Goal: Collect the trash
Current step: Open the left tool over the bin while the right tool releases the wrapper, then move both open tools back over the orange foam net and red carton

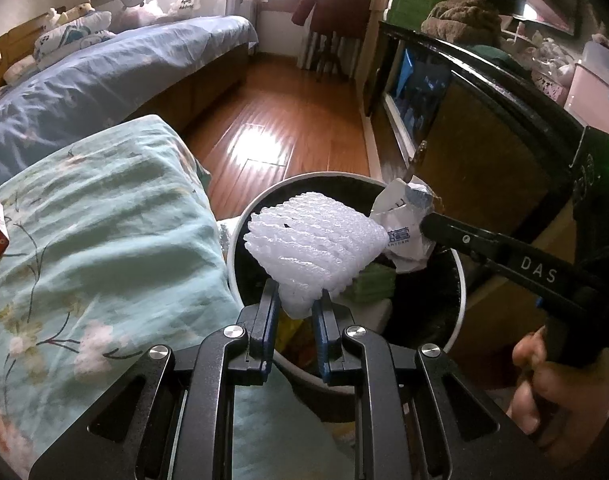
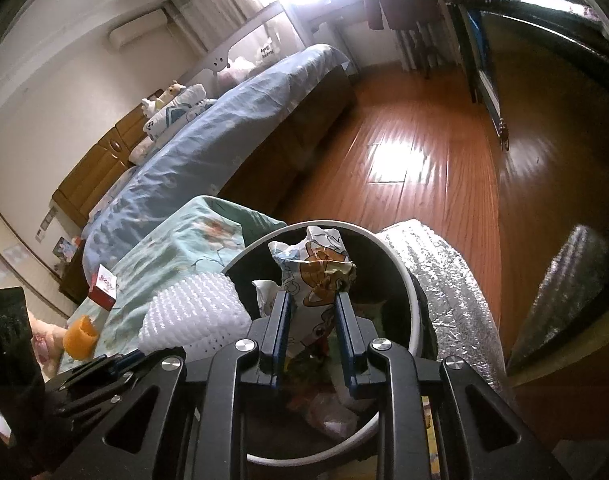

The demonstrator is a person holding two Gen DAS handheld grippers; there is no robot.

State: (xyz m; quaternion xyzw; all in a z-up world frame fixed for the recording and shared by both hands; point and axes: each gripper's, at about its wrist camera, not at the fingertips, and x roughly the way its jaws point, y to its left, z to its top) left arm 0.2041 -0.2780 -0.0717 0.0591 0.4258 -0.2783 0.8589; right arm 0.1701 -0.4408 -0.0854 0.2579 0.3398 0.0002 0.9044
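My left gripper (image 1: 297, 294) is shut on a white foam net sleeve (image 1: 316, 240), held over the round white-rimmed trash bin (image 1: 240, 224). The same foam net (image 2: 192, 316) shows at the left of the right wrist view. My right gripper (image 2: 312, 300) is shut on a crumpled cartoon-printed wrapper (image 2: 312, 268) above the bin (image 2: 414, 312). In the left wrist view that wrapper (image 1: 404, 224) hangs over the bin's far right rim, pinched by the right gripper's black fingers (image 1: 452, 232). The bin is lined black and holds green and coloured scraps (image 1: 374, 284).
A floral teal pillow (image 1: 96, 232) lies left of the bin, with a red box (image 2: 103, 286) and an orange peel (image 2: 80, 336) on it. A blue-covered bed (image 1: 104, 72) runs behind. A silver foil bag (image 2: 452, 292) leans right of the bin. A dark cabinet (image 1: 484, 152) stands at right, wooden floor (image 2: 424, 168) beyond.
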